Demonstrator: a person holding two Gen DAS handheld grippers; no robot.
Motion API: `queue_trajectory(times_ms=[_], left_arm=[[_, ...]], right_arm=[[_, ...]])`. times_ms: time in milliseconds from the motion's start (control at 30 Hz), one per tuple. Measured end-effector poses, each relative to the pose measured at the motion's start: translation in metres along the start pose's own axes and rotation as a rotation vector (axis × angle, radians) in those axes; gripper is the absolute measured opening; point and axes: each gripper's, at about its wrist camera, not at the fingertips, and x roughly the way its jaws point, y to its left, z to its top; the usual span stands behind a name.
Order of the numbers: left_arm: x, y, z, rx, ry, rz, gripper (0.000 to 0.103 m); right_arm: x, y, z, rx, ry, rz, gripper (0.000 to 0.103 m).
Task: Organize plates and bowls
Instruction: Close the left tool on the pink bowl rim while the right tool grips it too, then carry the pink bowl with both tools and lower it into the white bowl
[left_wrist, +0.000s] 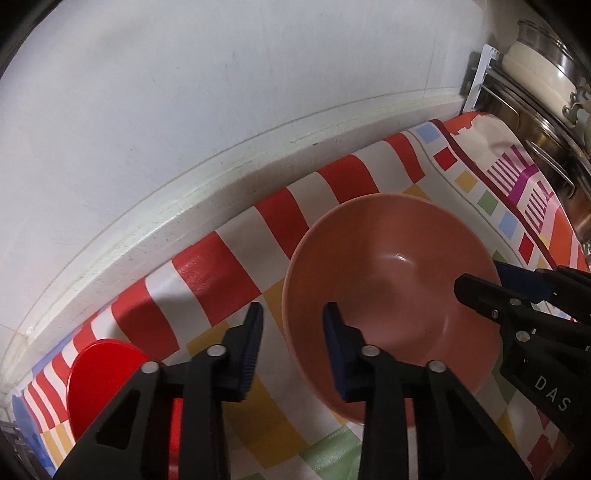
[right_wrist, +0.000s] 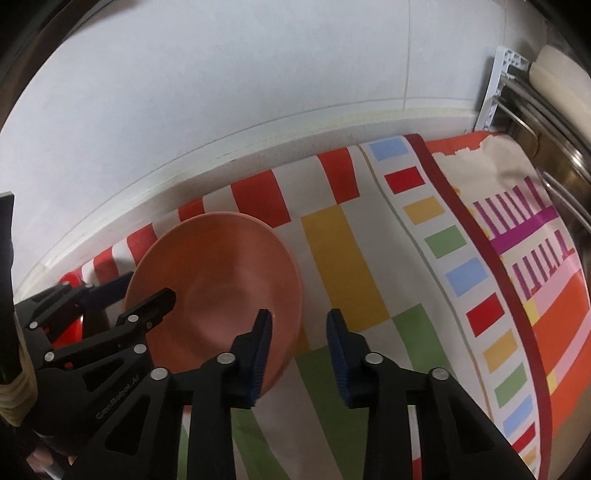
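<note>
Over the striped tablecloth (left_wrist: 229, 273), the left wrist view shows the left gripper (left_wrist: 291, 317) straddling the near-left rim of the salmon bowl (left_wrist: 391, 280), one finger inside, one outside, a gap visible (pads not pressing). Left of the bowl lies a red plate (left_wrist: 107, 373); right of it, the right gripper (left_wrist: 480, 288) straddles the opposite rim.

From the right wrist view, the right gripper (right_wrist: 299, 332) brackets the bowl (right_wrist: 221, 291) rim, jaws apart; the left gripper (right_wrist: 144, 291) sits across.
</note>
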Motion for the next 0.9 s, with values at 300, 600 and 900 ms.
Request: queue_trajectory(times_ms=[300, 600, 900], left_arm=[[0.010, -0.006, 0.007, 0.039, 0.006, 0.011, 0.016], [0.004, -0.008, 0.007, 0.042, -0.028, 0.021, 0.015], [-0.022, -0.011, 0.000, 0.037, -0.077, 0.036, 0.015]], right_arm=[[0.013, 0.004, 0.001, 0.002, 0.048, 0.013, 0.014], [0.009, 0.002, 0.001, 0.036, 0.043, -0.007, 0.012], [-0.011, 0.004, 0.000, 0.030, 0.025, -0.008, 0.012]])
